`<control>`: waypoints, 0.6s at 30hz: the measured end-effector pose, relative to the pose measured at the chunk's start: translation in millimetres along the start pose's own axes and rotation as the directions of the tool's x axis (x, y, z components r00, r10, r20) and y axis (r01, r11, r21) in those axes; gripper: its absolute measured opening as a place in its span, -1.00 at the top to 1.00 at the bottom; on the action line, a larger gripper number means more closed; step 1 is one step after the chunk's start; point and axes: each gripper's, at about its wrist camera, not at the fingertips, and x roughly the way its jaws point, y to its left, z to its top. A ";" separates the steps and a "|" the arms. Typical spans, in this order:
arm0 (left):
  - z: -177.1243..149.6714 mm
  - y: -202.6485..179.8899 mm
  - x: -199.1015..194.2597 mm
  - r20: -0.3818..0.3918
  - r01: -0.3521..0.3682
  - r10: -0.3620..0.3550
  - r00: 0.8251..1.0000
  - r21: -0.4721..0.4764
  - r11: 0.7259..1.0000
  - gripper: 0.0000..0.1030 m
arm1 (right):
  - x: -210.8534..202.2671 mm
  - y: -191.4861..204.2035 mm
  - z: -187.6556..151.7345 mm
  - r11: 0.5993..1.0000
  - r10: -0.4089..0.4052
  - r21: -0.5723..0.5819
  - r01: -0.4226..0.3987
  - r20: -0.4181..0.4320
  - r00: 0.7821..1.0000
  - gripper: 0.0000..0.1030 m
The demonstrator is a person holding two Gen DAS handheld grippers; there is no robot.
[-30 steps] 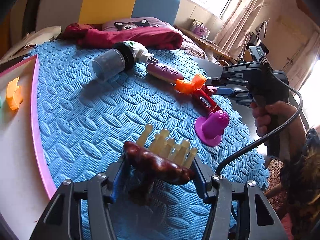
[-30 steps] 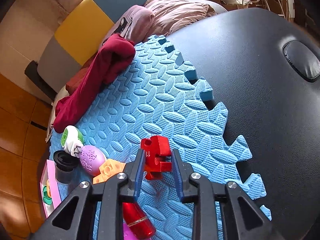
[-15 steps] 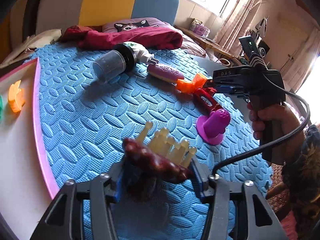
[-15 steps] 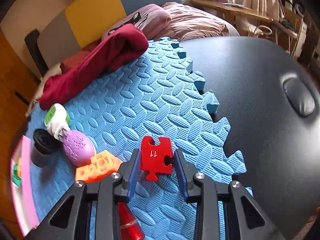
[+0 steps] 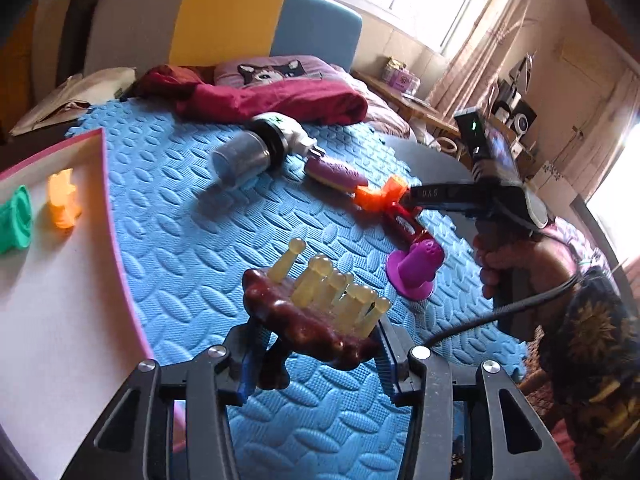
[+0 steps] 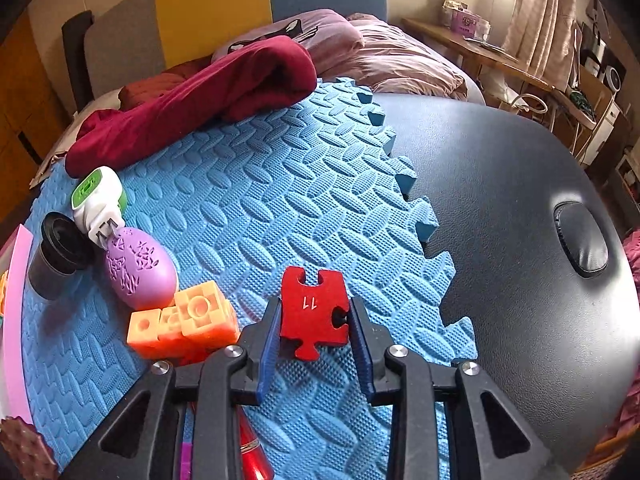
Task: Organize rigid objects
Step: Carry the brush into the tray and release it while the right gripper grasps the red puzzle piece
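Observation:
My left gripper is shut on a dark brown massage comb with pale yellow pegs, held above the blue foam mat. My right gripper is shut on a red puzzle piece marked 11, lifted over the mat. The right gripper also shows in the left wrist view, at the mat's right side. On the mat lie an orange block, a purple egg-shaped toy, a black-capped cup, a white and green device, a red tube and a magenta cone toy.
A white tray with a pink rim lies left of the mat and holds a green piece and an orange piece. Dark red cloth lies at the mat's far edge. A black padded surface lies right of the mat.
The right gripper has lifted the red puzzle piece and swung left toward the orange block. The left gripper has kept the comb and shifted slightly.

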 end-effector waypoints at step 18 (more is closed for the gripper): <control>24.3 127.6 -50.9 0.105 -0.106 0.160 0.982 -0.397 0.912 0.07 | -2.4 3.2 -2.8 0.999 -0.020 -0.034 0.021 0.014 1.000 0.38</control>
